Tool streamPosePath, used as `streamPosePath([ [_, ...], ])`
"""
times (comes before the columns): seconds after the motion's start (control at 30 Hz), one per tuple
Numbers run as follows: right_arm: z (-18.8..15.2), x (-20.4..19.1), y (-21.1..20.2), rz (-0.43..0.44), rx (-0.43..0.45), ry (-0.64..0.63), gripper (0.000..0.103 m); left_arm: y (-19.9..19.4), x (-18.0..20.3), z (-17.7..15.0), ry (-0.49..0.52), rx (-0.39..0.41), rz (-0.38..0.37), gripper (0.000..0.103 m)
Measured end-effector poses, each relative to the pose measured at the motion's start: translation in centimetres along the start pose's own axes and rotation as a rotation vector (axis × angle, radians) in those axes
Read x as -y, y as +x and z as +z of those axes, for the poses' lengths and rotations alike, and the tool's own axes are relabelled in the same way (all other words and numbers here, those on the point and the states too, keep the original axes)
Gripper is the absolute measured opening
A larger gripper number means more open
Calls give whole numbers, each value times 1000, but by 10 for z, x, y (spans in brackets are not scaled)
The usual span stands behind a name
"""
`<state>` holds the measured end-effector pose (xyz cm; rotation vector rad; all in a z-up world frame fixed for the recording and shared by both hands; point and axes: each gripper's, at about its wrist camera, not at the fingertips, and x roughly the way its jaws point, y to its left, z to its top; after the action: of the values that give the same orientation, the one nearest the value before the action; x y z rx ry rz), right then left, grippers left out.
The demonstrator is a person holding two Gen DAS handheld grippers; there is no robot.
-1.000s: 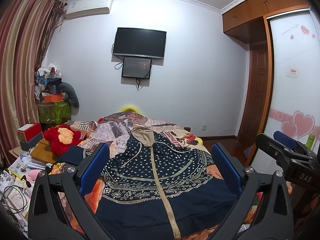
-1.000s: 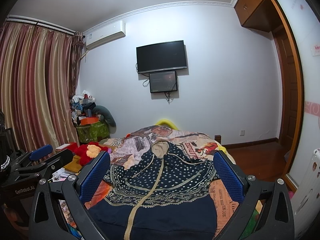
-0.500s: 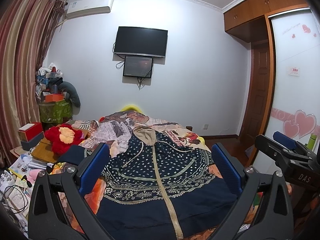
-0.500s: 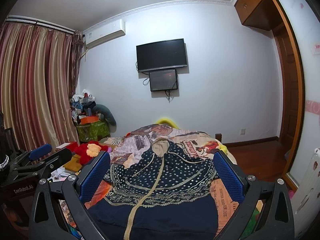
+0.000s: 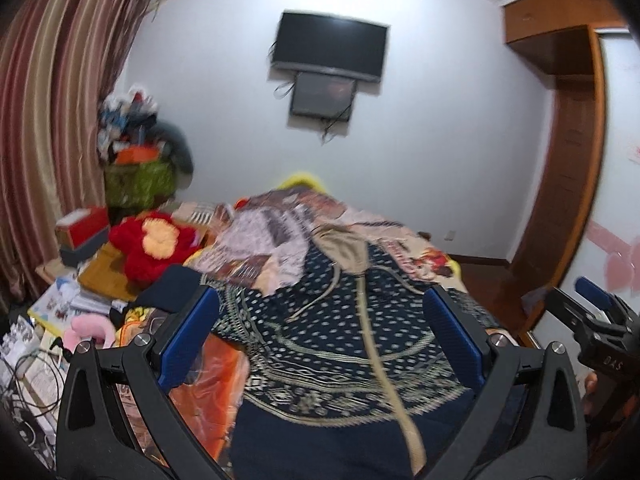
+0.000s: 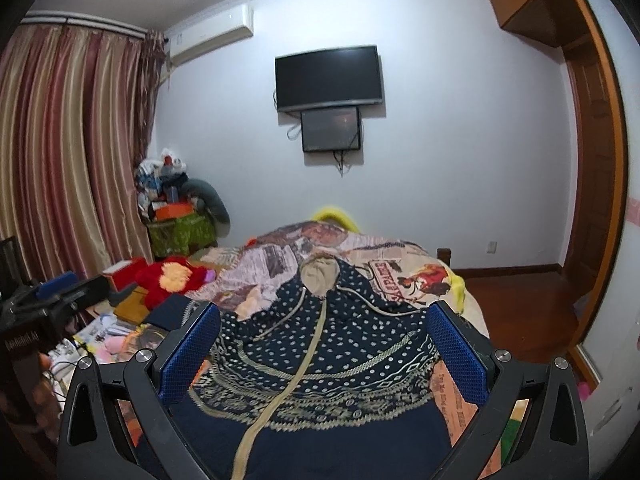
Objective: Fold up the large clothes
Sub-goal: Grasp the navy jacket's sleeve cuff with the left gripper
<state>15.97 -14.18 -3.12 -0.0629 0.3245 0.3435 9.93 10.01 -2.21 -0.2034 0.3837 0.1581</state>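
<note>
A large navy hooded jacket [image 5: 332, 344] with pale dots, patterned bands and a beige zipper lies spread flat on the bed, hood at the far end; it also shows in the right wrist view [image 6: 324, 364]. My left gripper [image 5: 320, 336] is open and empty, held above the jacket's near half. My right gripper [image 6: 324, 344] is open and empty, also above the jacket. The right gripper shows at the right edge of the left wrist view [image 5: 592, 320]. The left gripper shows at the left edge of the right wrist view [image 6: 48, 300].
The bed has a printed cover [image 6: 408, 276]. A red plush toy [image 5: 148, 244] and clutter of books and boxes [image 5: 80, 296] lie left of the bed. A TV [image 6: 327, 76] hangs on the far wall. A wooden door [image 6: 592, 200] stands at the right.
The left gripper has swung and tilted, so its view is blurred and rotated, with the room shifted right. The right gripper has barely moved. Both stay open.
</note>
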Motion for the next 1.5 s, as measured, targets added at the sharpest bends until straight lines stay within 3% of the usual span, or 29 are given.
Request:
streamPosePath([
  [0.13,8,2,53,-20,-57,-23,103,56,-46,10,-67,-96,88,103],
  [0.3,13,5,110,-10,-127,-31,103,124,-99,6,-76,-220,216,103],
  [0.53,3,-8,199,11,-257,-93,103,211,-178,-24,-178,-462,300,103],
  [0.7,-12,-20,265,45,-378,-153,103,254,-220,-52,-321,-598,283,102],
  [0.77,-20,-26,290,53,-417,-185,103,265,-230,-59,-383,-627,263,96],
  [1.07,-42,-29,366,133,-547,-150,102,303,-263,-72,-574,-650,213,88],
  [1.13,-43,-28,375,139,-562,-140,101,307,-266,-71,-572,-632,224,82],
  [1.23,-46,-26,385,146,-577,-129,100,312,-270,-67,-546,-617,278,57],
  [1.3,-48,-25,386,151,-583,-125,100,315,-275,-65,-541,-615,303,29],
  [1.37,-49,-25,387,151,-584,-129,100,318,-278,-61,-521,-606,334,13],
  [1.5,-49,-21,382,162,-588,-130,100,318,-272,-47,-428,-581,366,3],
])
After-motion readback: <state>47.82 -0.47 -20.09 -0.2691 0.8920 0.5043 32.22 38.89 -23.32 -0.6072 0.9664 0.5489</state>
